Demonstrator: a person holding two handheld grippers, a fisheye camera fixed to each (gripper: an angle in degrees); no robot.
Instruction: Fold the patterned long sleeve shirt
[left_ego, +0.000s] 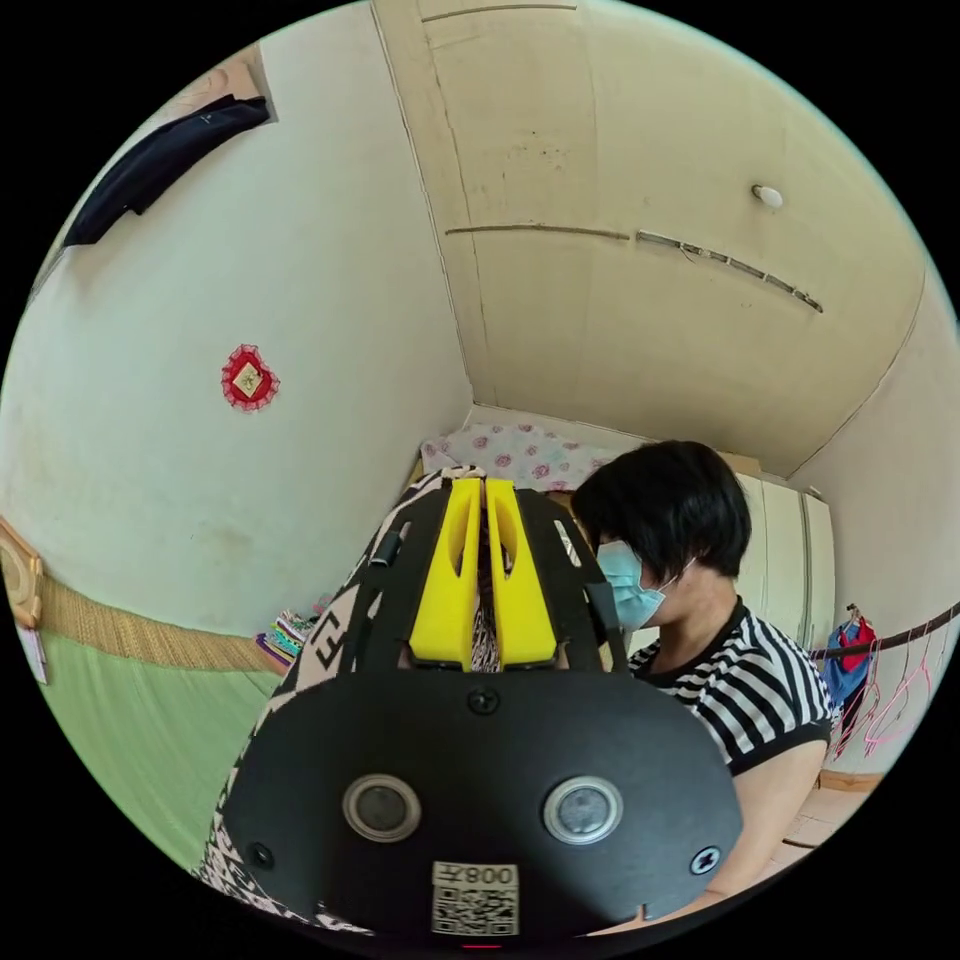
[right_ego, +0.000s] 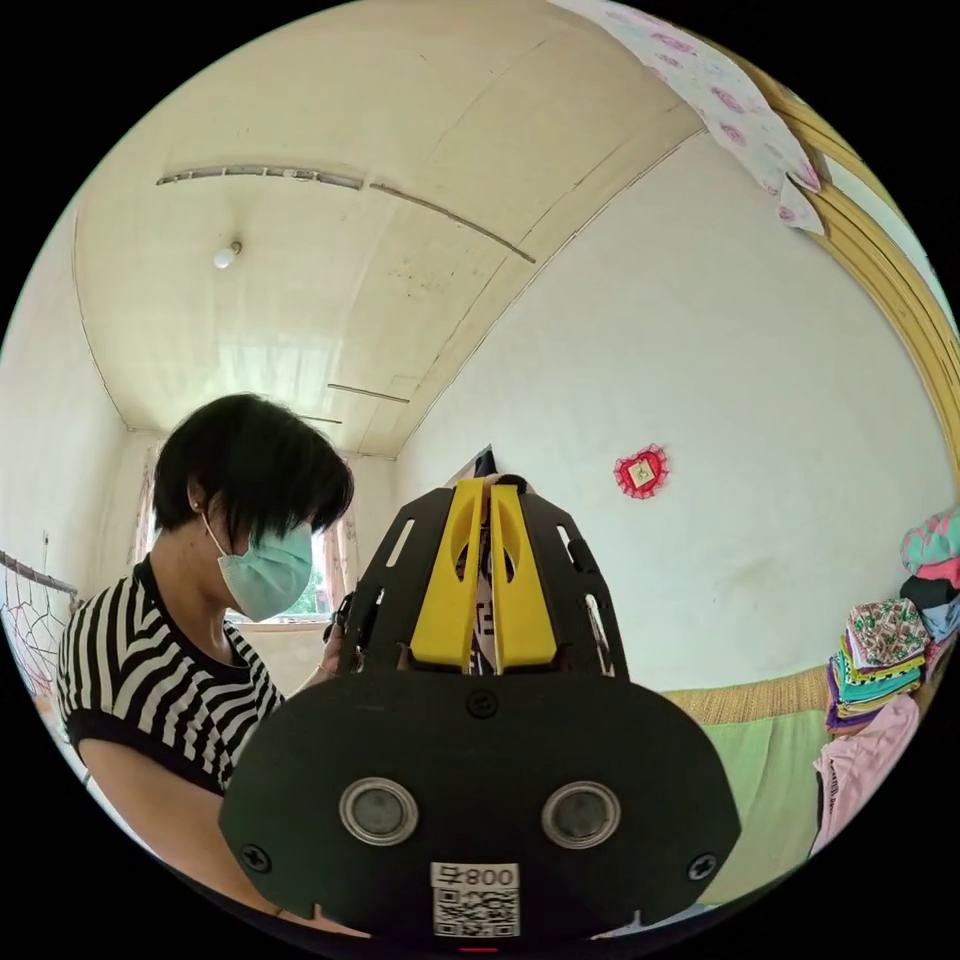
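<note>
In the left gripper view my left gripper (left_ego: 484, 482) points upward, its yellow jaws shut on the black-and-white patterned shirt (left_ego: 325, 635). The cloth shows between the jaws and hangs down the gripper's left side. In the right gripper view my right gripper (right_ego: 487, 487) is also raised, its yellow jaws pressed together on a strip of the patterned shirt (right_ego: 485, 615) that shows between them. Most of the shirt is hidden behind the gripper bodies. A person in a striped top (left_ego: 745, 690) stands close beside both grippers.
A green mat (left_ego: 150, 730) lies below the wall. Folded clothes are stacked in a pile (right_ego: 880, 650) at the right edge, with a pink garment (right_ego: 865, 760) under it. Hangers (left_ego: 890, 700) dangle from a rail. A dark garment (left_ego: 160, 160) hangs high on the wall.
</note>
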